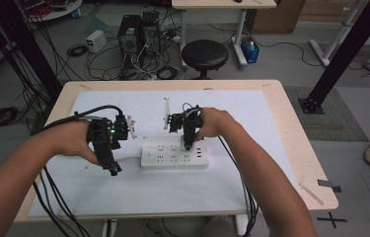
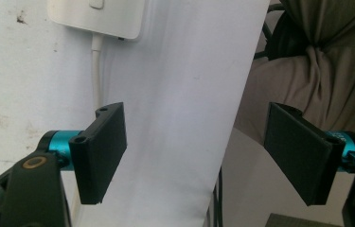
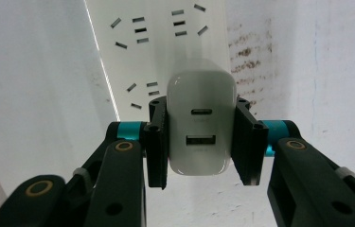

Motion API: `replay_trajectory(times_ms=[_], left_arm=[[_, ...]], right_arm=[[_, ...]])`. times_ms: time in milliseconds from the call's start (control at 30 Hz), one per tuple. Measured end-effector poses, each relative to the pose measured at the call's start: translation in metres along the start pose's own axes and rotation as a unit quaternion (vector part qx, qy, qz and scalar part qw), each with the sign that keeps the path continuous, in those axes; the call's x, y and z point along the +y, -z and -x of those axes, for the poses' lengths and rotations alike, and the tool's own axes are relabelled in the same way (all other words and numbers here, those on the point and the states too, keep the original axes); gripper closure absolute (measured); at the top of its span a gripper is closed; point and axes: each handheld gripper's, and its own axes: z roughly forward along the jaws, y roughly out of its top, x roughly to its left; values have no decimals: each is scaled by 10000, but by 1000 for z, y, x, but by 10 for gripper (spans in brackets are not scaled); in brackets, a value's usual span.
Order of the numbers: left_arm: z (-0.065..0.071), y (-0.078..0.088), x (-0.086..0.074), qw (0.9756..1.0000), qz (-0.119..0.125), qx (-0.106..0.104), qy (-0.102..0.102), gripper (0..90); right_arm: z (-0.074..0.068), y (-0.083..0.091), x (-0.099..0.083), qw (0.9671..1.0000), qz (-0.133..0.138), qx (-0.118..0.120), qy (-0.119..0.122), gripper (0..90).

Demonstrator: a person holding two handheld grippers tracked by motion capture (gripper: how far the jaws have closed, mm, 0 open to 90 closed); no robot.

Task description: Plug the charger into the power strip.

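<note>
The right gripper has its jaws clamped on the flanks of a white charger, held directly over the white power strip on the worktop. The left gripper hangs by the strip's cord end, jaws wide and empty. If the prongs miss their slots, pressing down could shove the unheld strip aside or twist the charger in the grip.

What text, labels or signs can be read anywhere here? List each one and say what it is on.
None can be read.
White charger clamped in the right hand-held gripper: faint marks under its two ports, too blurred to read.
White power strip: no legible print in any view.
Black cross on the floor: a tape mark, not lettering.
</note>
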Motion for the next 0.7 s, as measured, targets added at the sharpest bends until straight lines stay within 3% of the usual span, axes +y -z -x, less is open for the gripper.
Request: replay_trajectory(times_ms=[300, 467, 533, 700], left_arm=[[0, -1, 0, 10000, 25, -1, 43, 226], [0, -3, 2, 10000, 22, -33, 21, 226], [0, -2, 2, 10000, 27, -44, 7, 226], [0, -2, 1, 10000, 44, -49, 27, 226]], right_arm=[[0, -1, 1, 9999, 90, 58, 21, 621], [-1, -2, 0, 9997, 201, 22, 155, 622], [-3, -5, -3, 9991, 146, -73, 383, 622], [-1, -6, -4, 9991, 270, 3, 323, 622]])
